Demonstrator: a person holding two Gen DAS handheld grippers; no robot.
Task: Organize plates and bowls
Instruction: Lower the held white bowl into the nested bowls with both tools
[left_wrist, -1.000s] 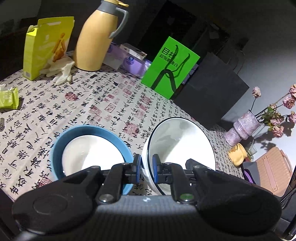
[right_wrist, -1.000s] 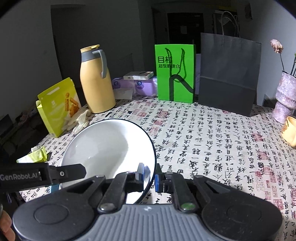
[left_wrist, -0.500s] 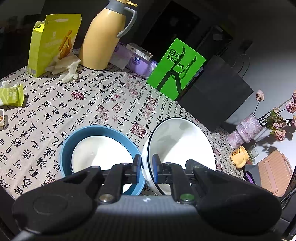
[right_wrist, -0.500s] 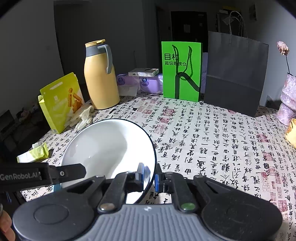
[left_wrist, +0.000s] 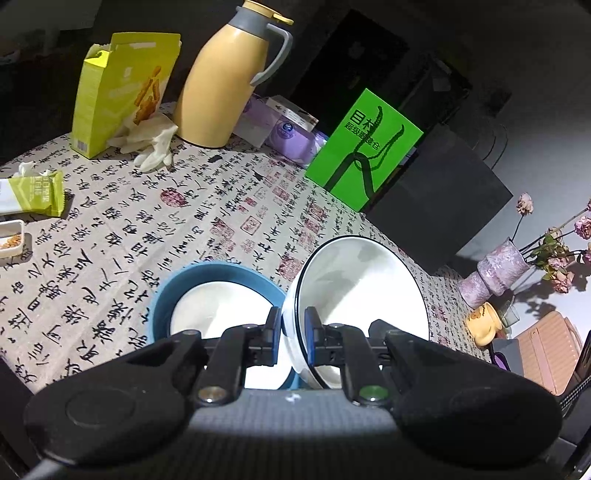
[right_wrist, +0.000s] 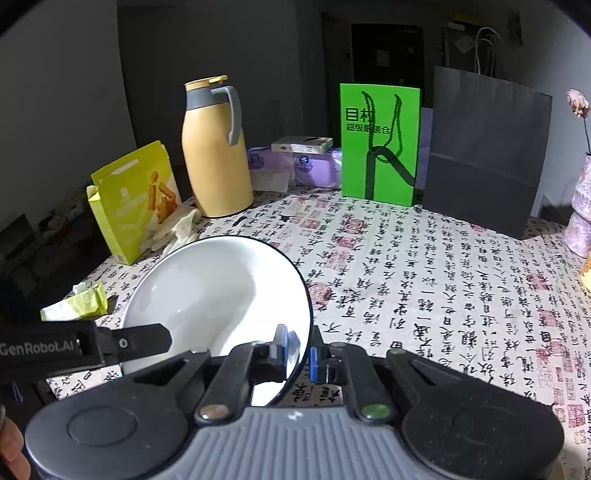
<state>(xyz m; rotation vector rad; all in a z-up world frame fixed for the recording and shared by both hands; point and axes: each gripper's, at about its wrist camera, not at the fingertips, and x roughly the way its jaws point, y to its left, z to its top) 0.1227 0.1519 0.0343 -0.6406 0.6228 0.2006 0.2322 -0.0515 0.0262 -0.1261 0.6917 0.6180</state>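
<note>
A: Left wrist cam?
B: Left gripper (left_wrist: 292, 334) pinches the white bowl (left_wrist: 364, 286) by its rim, bowl tilted, just beside the blue bowl (left_wrist: 218, 275) on the table (left_wrist: 122, 229).
A: Right wrist cam?
B: Right gripper (right_wrist: 298, 349) clamped on the same white bowl's (right_wrist: 218, 295) opposite rim.

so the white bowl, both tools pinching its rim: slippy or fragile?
The white bowl looks glazed and glossy, so probably slick under the left tool and right tool. Likely rigid, breakable ceramic. Held tilted by thin rim pinches, it could pivot.
</note>
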